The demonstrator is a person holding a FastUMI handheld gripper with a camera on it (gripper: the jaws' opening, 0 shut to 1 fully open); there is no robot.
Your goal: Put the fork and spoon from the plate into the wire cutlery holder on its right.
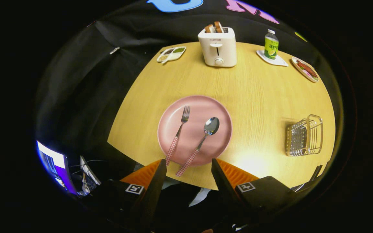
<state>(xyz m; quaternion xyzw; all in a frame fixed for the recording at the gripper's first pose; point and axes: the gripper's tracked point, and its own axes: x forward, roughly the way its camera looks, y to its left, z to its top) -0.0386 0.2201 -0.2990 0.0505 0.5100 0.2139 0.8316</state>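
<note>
The camera rides on the gripper (189, 166). It looks forward and down at the table (257, 97) from high up. The open fingers show nearest.

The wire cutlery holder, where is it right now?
The wire cutlery holder stands on the table's right side, apart from the pink plate, beyond the open claw.

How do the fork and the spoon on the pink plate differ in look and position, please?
The fork ends in tines, the spoon in a rounded bowl. The fork lies left of the spoon. The spoon's handle juts further past the plate rim, between the open fingers. Both have checked handles and slant alike.
</note>
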